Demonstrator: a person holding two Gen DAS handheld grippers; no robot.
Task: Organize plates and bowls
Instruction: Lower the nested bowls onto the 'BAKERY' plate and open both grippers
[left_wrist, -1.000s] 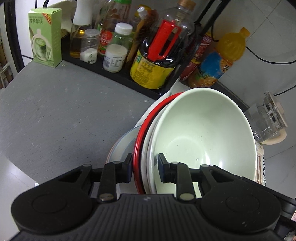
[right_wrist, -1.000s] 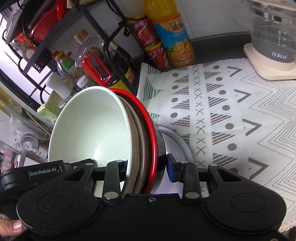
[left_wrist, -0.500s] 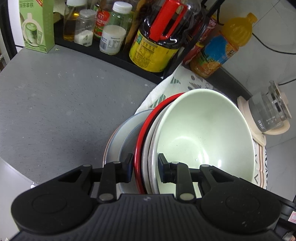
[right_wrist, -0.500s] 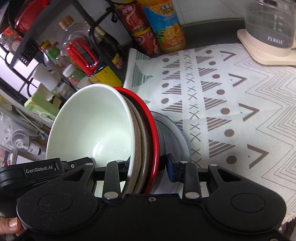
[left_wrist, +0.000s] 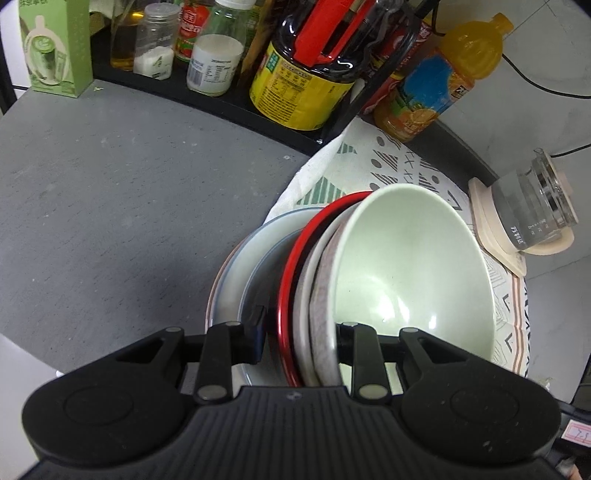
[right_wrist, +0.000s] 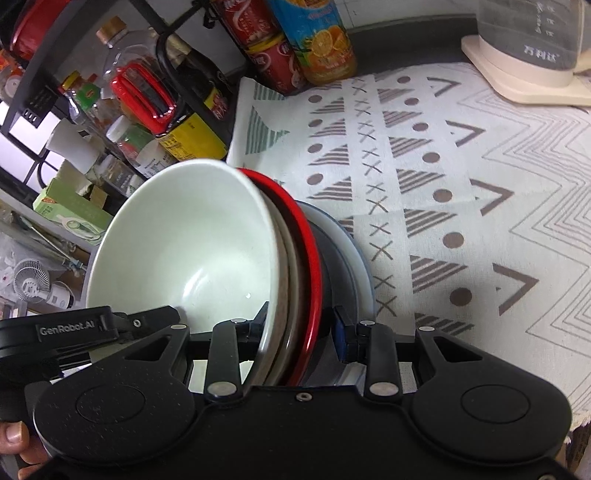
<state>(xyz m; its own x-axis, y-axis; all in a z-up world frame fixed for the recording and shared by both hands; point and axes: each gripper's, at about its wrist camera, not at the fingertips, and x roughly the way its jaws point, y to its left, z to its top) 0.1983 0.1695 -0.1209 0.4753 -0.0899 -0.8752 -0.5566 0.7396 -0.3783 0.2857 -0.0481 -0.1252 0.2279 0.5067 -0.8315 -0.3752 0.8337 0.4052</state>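
Nested bowls (left_wrist: 406, 266), pale green inside red-rimmed, tilted above a grey plate (left_wrist: 236, 269), likely for stacking. Clamped at the rims by left gripper (left_wrist: 299, 332) and right gripper (right_wrist: 299, 325), jaws straddling the stack. Below, patterned cloth (right_wrist: 461, 177) on grey countertop (left_wrist: 110, 184); behind, a bottle-crowded rack (left_wrist: 207, 92).

Both fisheye cameras sit close behind their own fingers, looking steeply down. The left wrist view faces the black condiment shelf (left_wrist: 207, 99) across the grey stone counter (left_wrist: 110, 206); the right wrist view looks over the white patterned cloth (right_wrist: 461, 206). Both share the pale green bowl (left_wrist: 410, 269) (right_wrist: 184, 243) nested in a red-rimmed dish (left_wrist: 291, 280) (right_wrist: 312, 266), the orange juice bottle (left_wrist: 436, 81) (right_wrist: 317, 40) and the glass kettle (left_wrist: 535, 206) (right_wrist: 532, 33)
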